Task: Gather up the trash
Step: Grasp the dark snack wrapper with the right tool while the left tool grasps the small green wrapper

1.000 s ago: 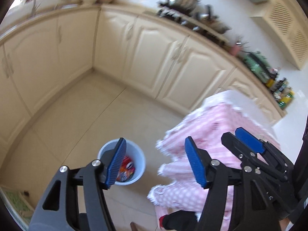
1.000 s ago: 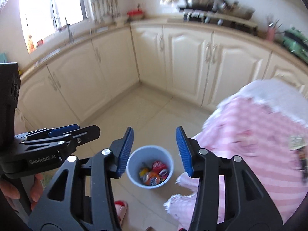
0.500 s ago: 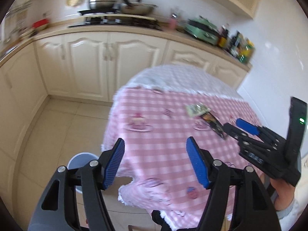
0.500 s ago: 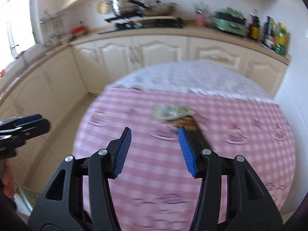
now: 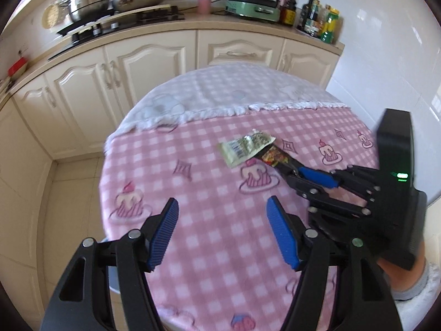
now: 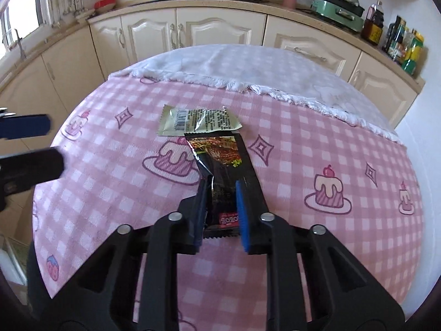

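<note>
A black snack wrapper (image 6: 220,160) lies on the round table's pink checked cloth (image 6: 110,193). My right gripper (image 6: 220,190) has its jaws closed in on the wrapper's near end, pinching it. A pale green wrapper (image 6: 195,120) lies flat just beyond it. In the left wrist view the green wrapper (image 5: 246,147) and the black wrapper (image 5: 275,157) lie mid-table, with the right gripper (image 5: 286,169) on the black one. My left gripper (image 5: 220,231) is open and empty above the near part of the table.
Cream kitchen cabinets (image 5: 154,63) curve round behind the table. The counter holds pots on a stove (image 5: 110,0), a green appliance (image 5: 253,2) and bottles (image 5: 319,19). A white towel (image 6: 248,66) covers the table's far part. A white wall (image 5: 386,69) stands on the right.
Both grippers swung from the floor bin up over the table. The right gripper came down on the black wrapper and its jaws narrowed onto it. The left stays open.
</note>
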A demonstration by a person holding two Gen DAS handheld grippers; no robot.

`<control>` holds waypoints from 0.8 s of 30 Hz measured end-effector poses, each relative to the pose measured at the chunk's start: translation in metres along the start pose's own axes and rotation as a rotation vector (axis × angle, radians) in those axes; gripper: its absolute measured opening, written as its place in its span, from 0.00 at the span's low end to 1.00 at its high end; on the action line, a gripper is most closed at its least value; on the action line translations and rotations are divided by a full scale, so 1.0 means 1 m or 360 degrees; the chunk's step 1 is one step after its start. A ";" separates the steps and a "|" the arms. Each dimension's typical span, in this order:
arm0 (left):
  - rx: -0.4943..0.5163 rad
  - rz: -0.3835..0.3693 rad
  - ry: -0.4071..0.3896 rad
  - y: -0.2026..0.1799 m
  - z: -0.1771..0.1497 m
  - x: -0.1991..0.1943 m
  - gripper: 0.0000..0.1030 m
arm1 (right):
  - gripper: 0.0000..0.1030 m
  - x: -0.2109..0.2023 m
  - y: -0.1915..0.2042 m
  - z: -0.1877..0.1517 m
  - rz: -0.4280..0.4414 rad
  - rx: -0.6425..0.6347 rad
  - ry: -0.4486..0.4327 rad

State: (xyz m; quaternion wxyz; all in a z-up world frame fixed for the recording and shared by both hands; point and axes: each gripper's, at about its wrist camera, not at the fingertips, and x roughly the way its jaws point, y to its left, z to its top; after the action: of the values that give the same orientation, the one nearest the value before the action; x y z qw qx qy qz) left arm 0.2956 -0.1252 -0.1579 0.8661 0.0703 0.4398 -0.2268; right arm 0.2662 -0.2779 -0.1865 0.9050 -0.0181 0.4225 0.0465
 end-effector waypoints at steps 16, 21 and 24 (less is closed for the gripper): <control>0.0202 0.0047 0.0104 -0.024 0.058 0.106 0.63 | 0.08 -0.004 -0.065 0.010 0.0101 0.0390 -0.0139; 0.0250 0.0046 0.0125 -0.029 0.062 0.113 0.64 | 0.08 0.003 -0.063 0.014 0.0135 0.0405 -0.0128; 0.0226 0.0035 0.0149 -0.029 0.064 0.114 0.56 | 0.08 0.007 -0.058 0.014 0.0139 0.0388 -0.0114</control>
State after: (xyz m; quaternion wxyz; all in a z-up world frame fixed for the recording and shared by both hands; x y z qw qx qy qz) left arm 0.3869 -0.2091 -0.2078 0.8399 0.1467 0.4618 -0.2443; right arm 0.2872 -0.3342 -0.1834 0.9121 0.1123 0.3928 0.0348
